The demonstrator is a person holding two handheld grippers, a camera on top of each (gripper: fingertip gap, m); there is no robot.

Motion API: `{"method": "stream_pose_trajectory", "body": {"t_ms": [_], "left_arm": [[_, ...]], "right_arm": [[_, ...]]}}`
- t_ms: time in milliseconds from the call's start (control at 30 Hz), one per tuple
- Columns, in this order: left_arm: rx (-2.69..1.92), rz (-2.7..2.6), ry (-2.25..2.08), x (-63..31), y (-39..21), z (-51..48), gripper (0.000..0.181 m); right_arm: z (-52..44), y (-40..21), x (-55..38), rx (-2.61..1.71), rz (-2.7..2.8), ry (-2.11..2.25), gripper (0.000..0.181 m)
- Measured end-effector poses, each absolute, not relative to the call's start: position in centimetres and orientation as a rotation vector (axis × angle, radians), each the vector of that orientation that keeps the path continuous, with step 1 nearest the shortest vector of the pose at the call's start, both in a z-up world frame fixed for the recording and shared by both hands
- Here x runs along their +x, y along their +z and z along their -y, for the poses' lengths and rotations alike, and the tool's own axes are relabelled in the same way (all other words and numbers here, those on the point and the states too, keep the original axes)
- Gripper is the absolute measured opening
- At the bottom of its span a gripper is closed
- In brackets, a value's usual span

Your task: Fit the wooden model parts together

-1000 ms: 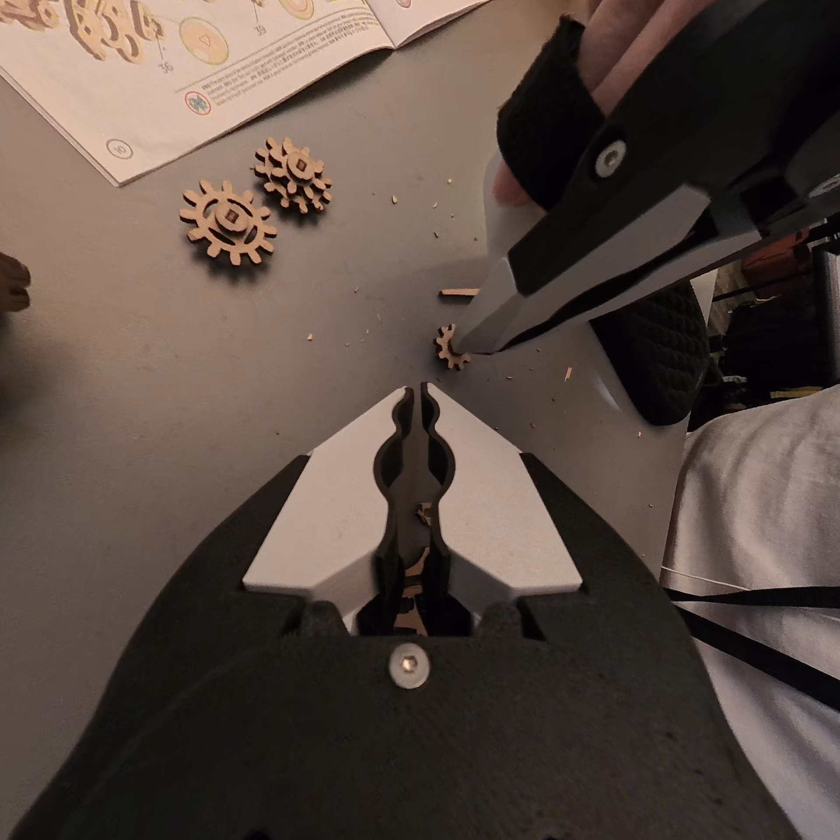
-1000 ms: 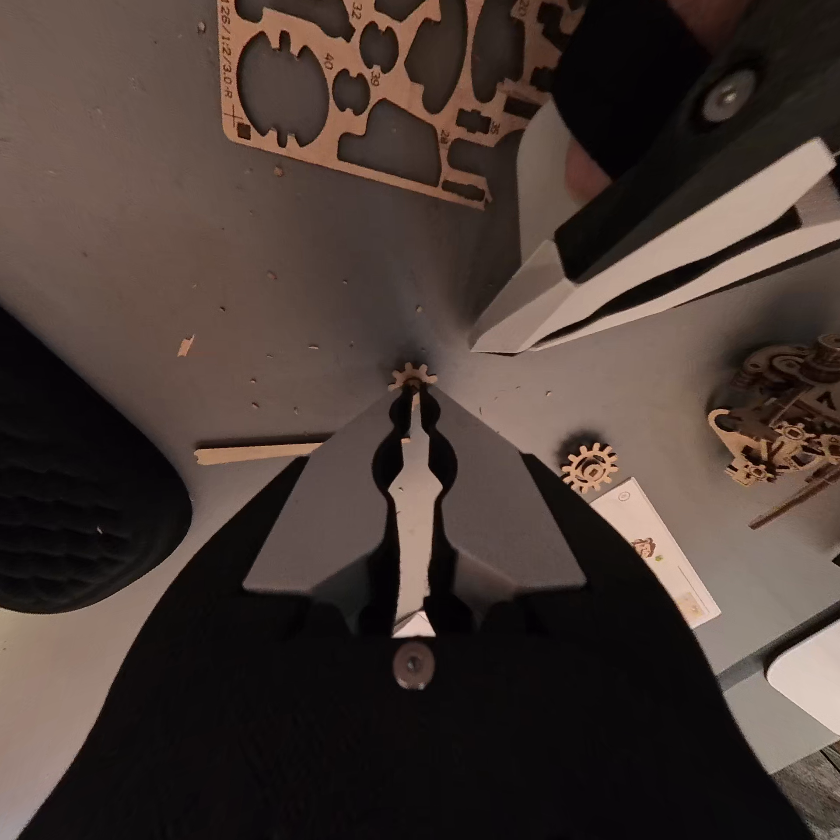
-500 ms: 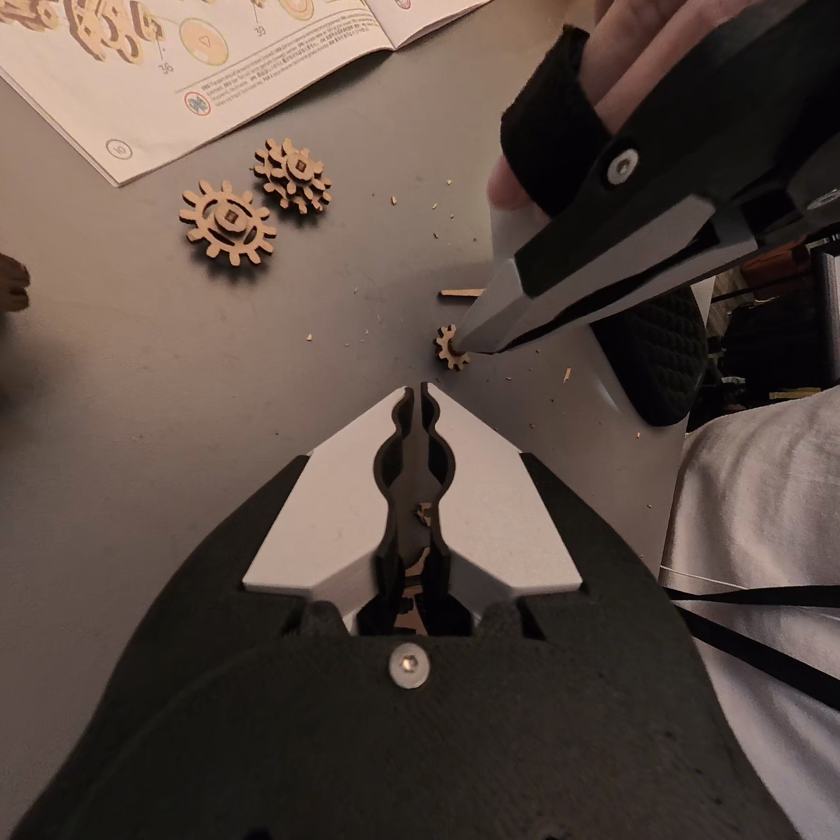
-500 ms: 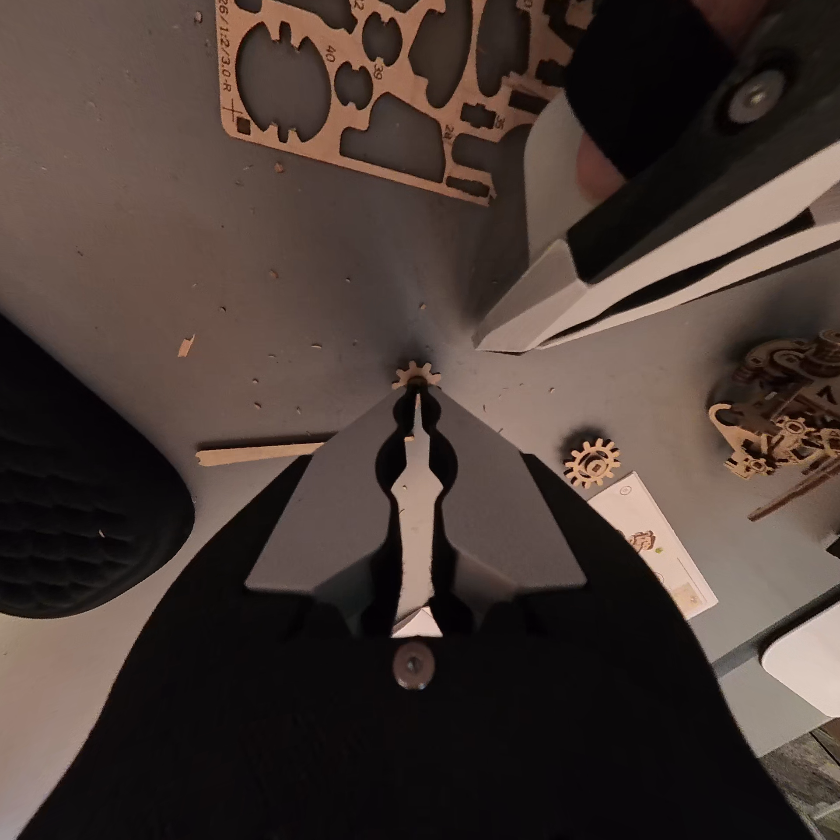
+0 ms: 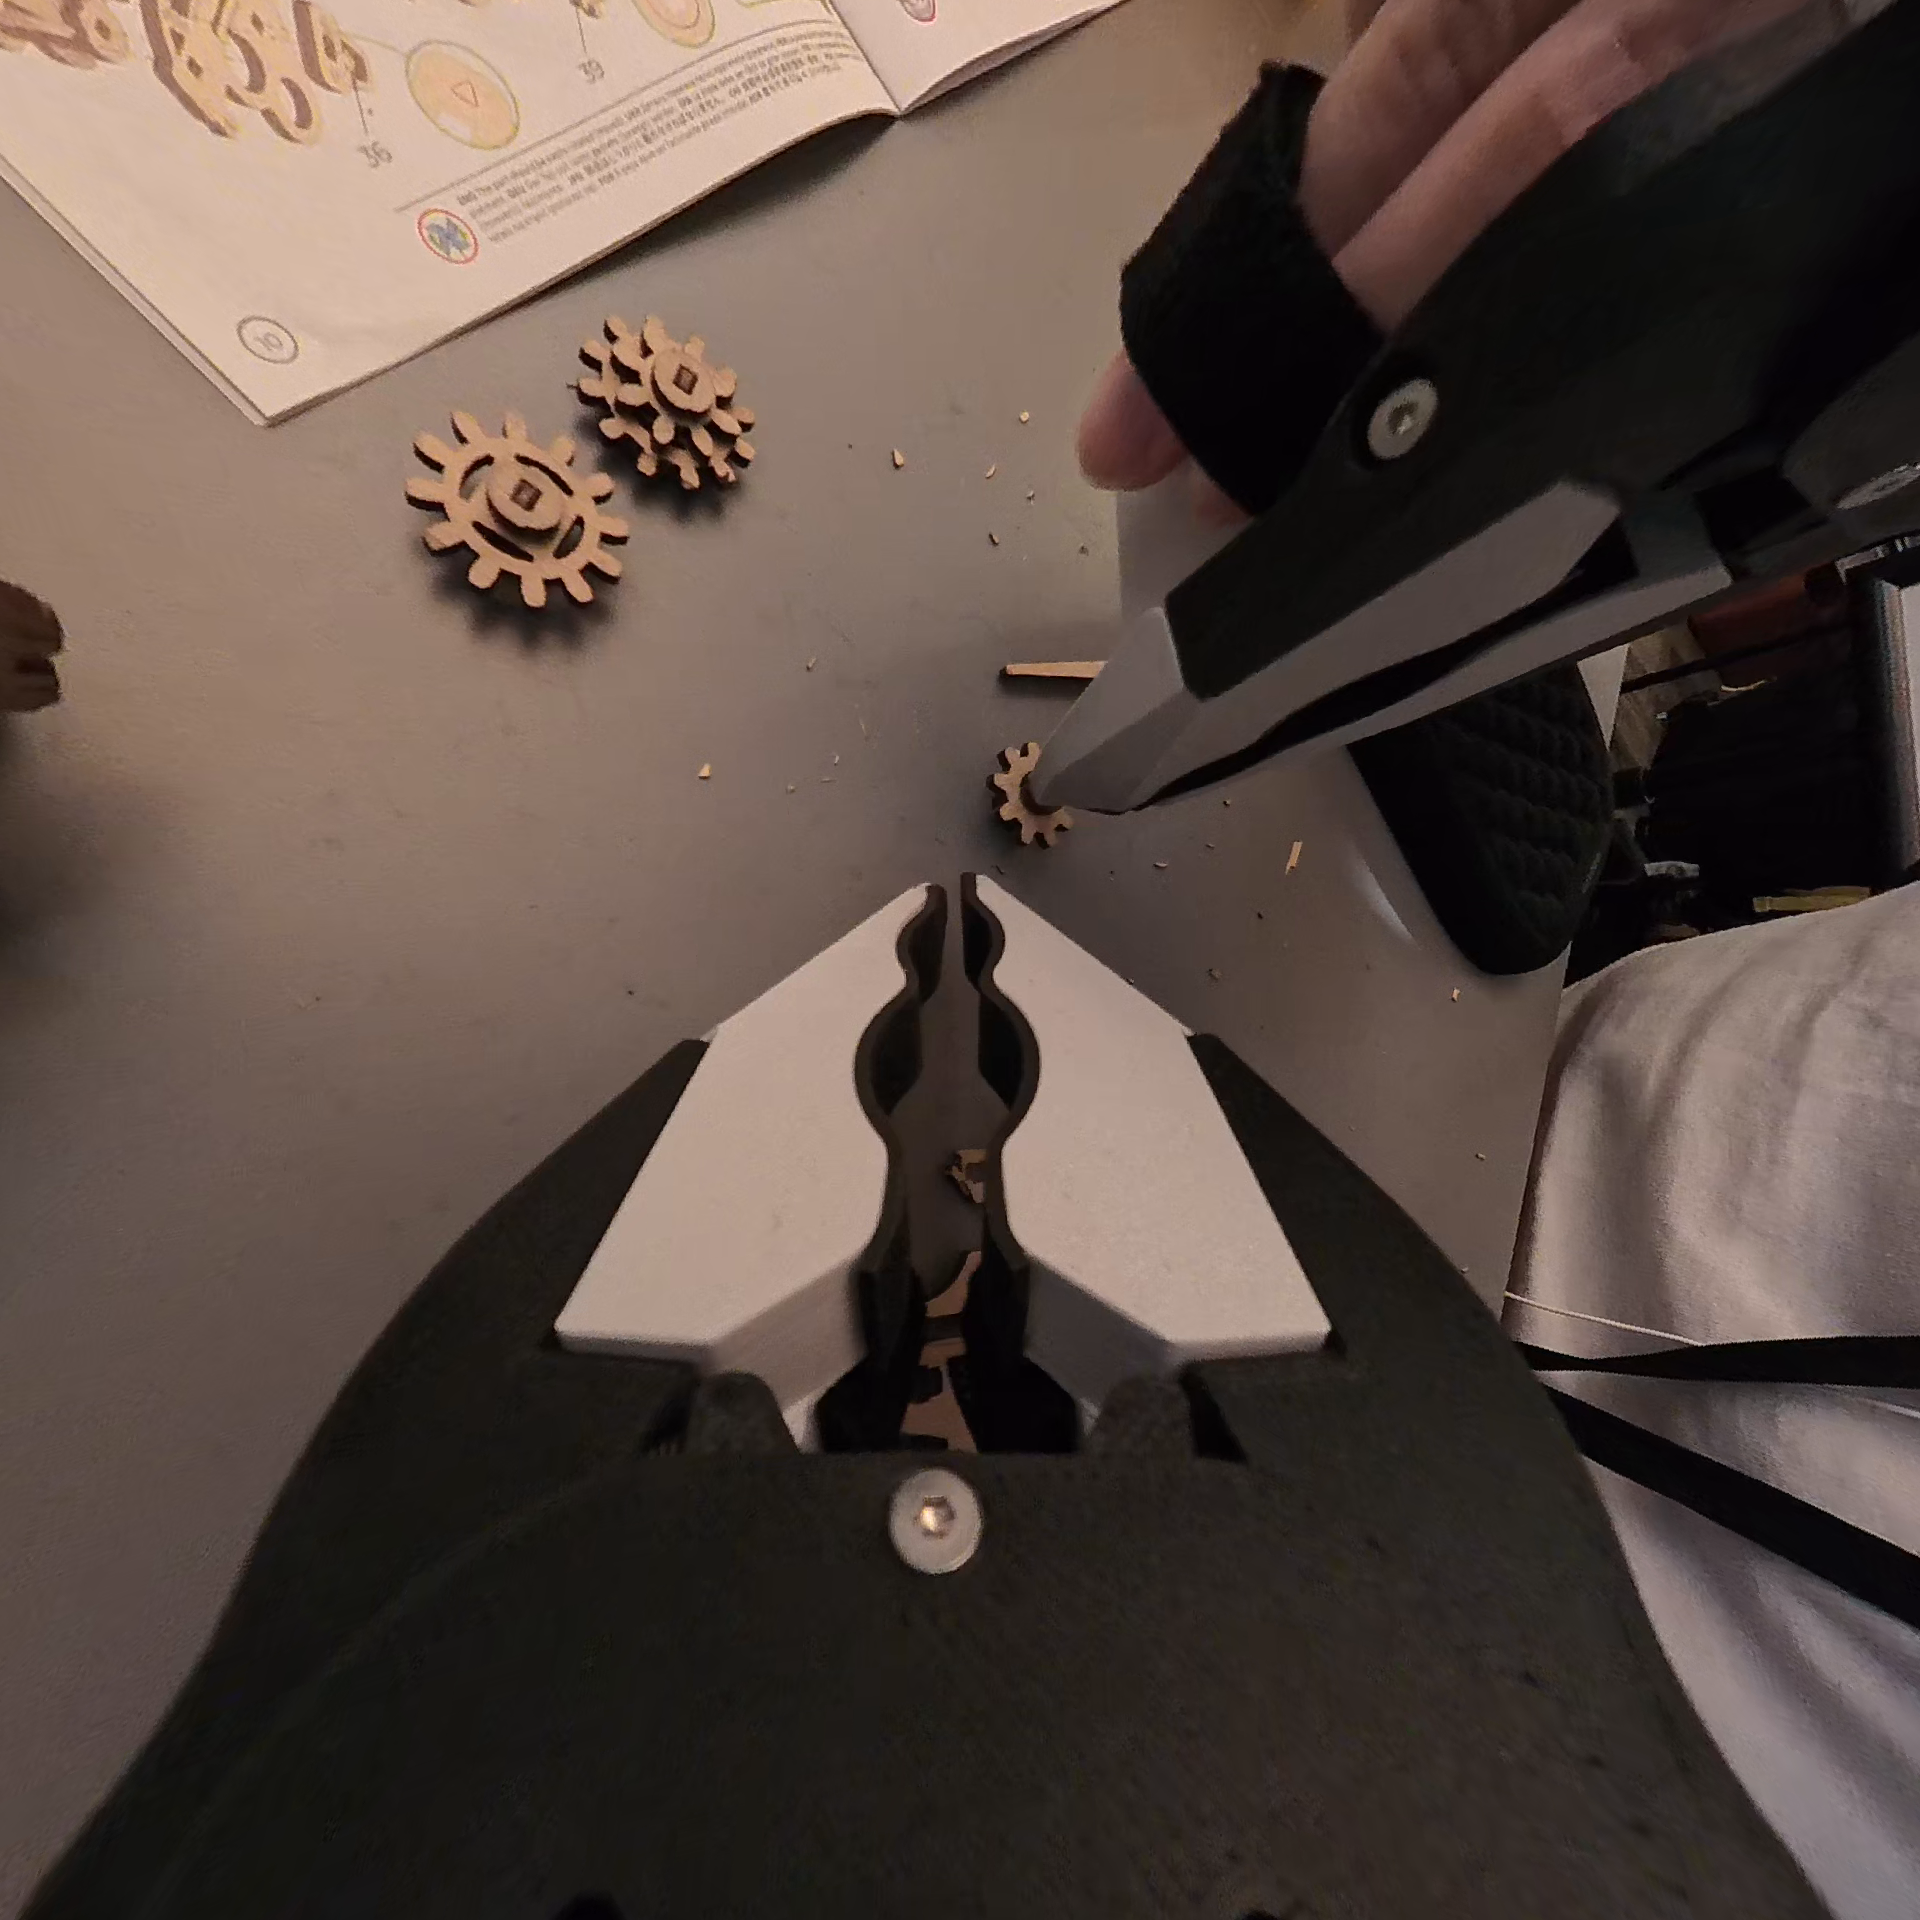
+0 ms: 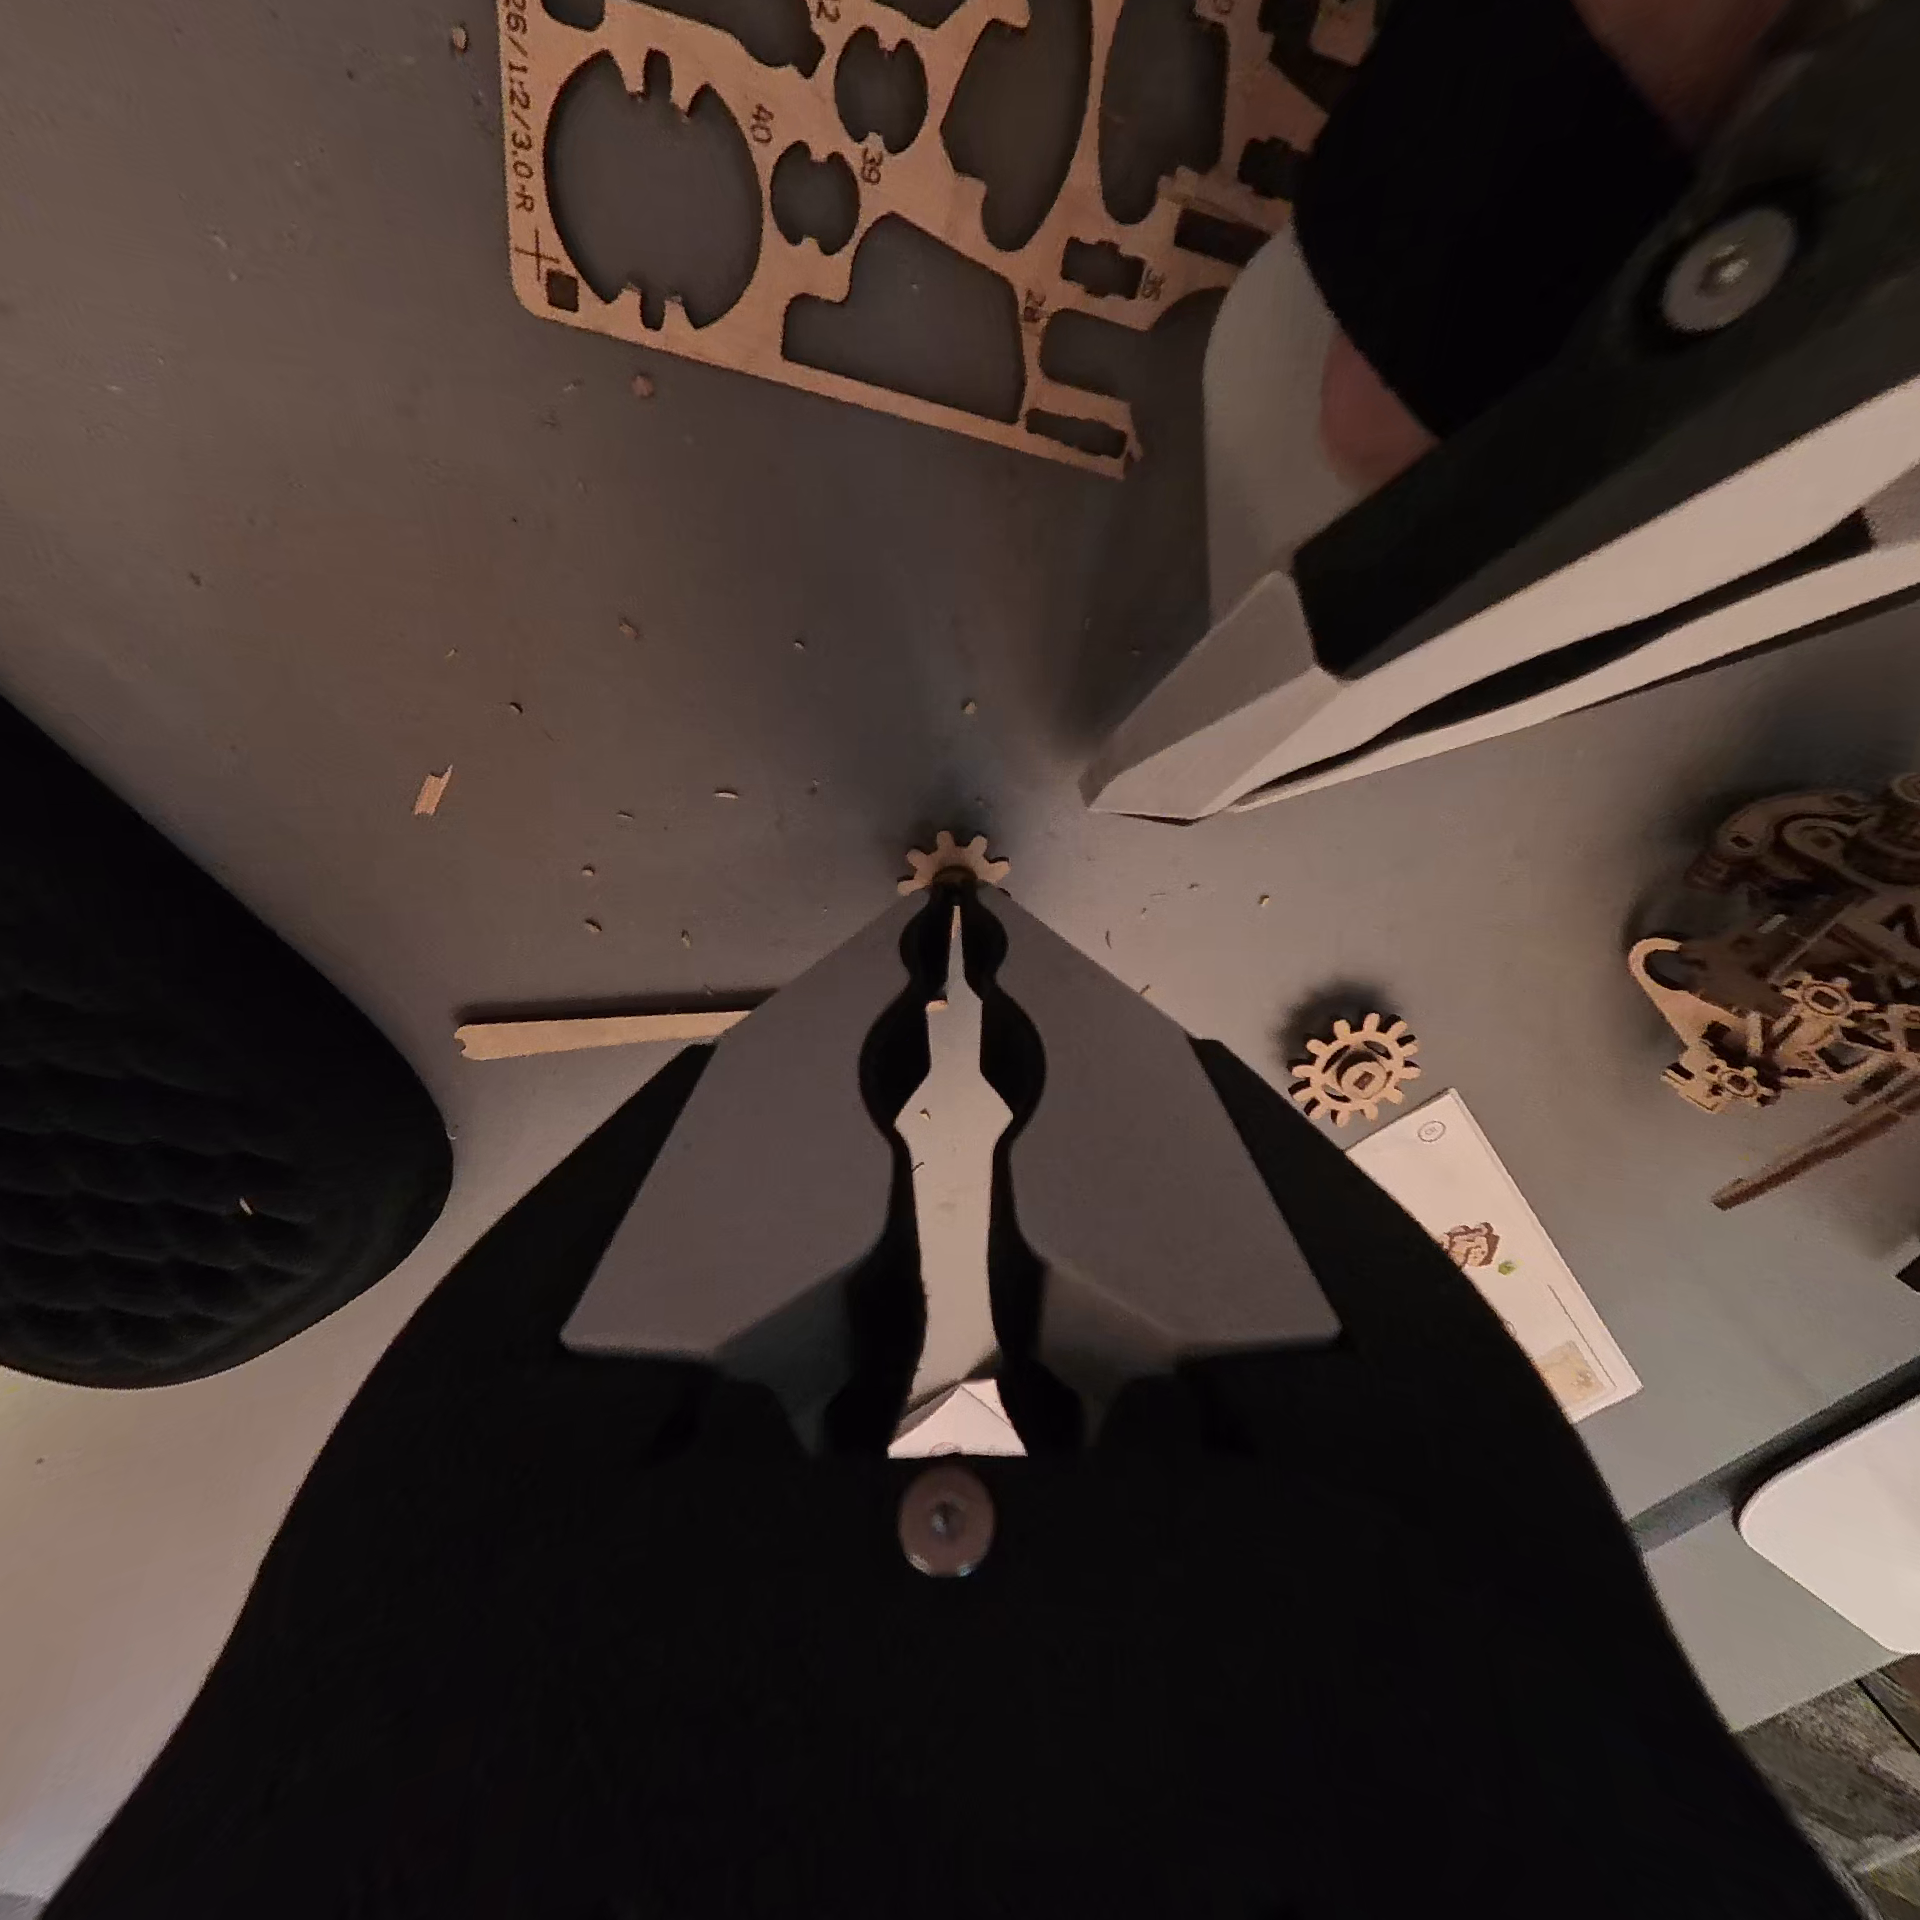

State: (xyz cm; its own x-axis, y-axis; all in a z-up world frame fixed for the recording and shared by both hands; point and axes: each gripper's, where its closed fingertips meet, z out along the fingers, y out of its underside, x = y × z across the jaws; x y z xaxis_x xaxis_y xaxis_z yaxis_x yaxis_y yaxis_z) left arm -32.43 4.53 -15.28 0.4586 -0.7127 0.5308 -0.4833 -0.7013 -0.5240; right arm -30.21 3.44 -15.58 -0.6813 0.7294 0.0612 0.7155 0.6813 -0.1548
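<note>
The right claw [image 6: 954,902] has its tips nearly together, pinching the hub of a small toothed wooden gear [image 6: 951,860] lying flat on the grey matte worktop [image 5: 312,935]. The left claw [image 5: 954,891] is closed to a thin slit, empty, just short of that gear. Bare worktop lies to its left; the edge runs close on the right. Two larger gears [image 5: 516,506] lie near a paper booklet [image 5: 312,208]

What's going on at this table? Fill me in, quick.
A person is building a wooden model with a hand-held gripper in each hand. The right gripper has its nearly closed tips down at a small gear lying on the grey table. The left gripper waits beside it, closed, its tips empty. Two larger gears and an instruction booklet lie nearby.
</note>
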Motion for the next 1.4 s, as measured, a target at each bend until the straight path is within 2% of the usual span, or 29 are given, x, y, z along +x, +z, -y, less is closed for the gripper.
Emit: {"method": "stream_pose_trajectory", "body": {"t_ms": [533, 1100, 1400], "left_arm": [[-2.406, -1.012, -1.095, -32.50, -15.02, -4.66, 0.000], [-2.400, -1.004, -1.098, -32.47, -14.90, -4.70, 0.000], [-2.396, -0.981, -1.106, -32.62, -14.86, -4.92, 0.001]], "right_arm": [[-3.29, -15.60, -30.37, -1.217, 2.789, 0.124, 0.000], [-3.39, -15.54, -30.42, -1.223, 2.689, 0.274, 0.000], [-3.87, -14.64, -30.13, -1.500, 2.533, 0.315, 0.005]]}}
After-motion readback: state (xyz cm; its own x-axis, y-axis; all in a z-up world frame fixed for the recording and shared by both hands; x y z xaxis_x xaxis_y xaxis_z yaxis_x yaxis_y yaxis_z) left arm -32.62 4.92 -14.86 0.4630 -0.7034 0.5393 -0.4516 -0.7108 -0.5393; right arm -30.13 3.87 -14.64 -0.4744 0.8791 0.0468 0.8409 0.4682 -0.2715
